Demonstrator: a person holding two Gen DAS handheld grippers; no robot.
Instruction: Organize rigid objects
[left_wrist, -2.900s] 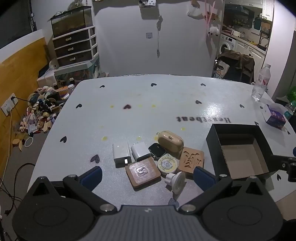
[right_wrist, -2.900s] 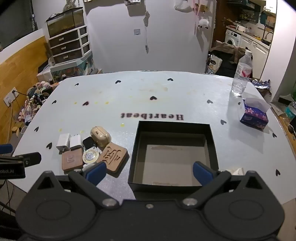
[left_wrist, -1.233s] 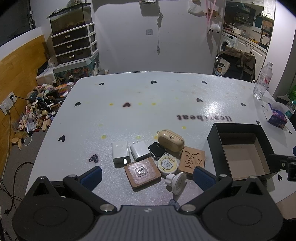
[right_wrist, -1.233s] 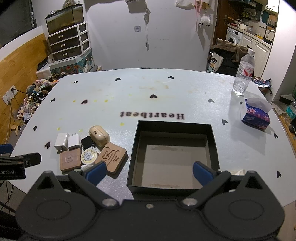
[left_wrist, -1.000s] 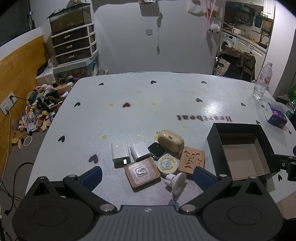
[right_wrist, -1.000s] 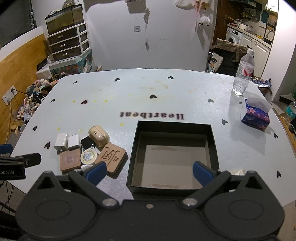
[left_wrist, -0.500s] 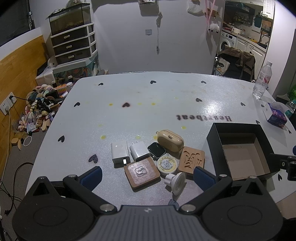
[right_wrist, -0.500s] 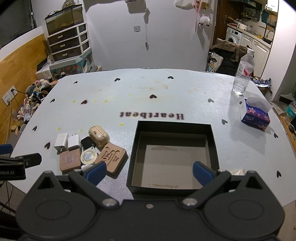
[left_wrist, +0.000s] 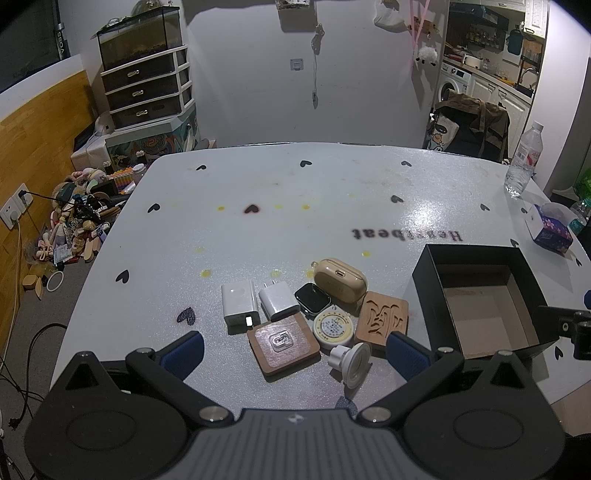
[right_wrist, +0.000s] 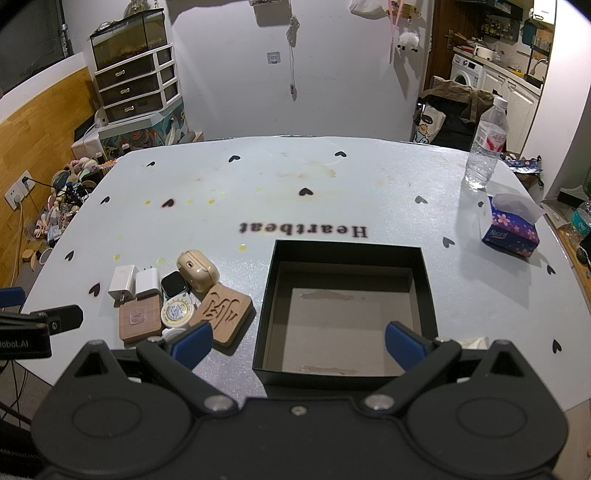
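Left gripper (left_wrist: 293, 349) wide open, empty, hovering just short of the clutter pile: wooden coaster (left_wrist: 282, 341), white puck (left_wrist: 351, 363). Right gripper (right_wrist: 297, 341) wide open, empty, black box (right_wrist: 347, 249) directly ahead between its fingers.

Your left gripper (left_wrist: 293, 350) hangs wide open over the near edge of the white heart-print table (left_wrist: 332, 206), right above the clutter pile; the open black cardboard box (left_wrist: 480, 295) sits toward the right edge.
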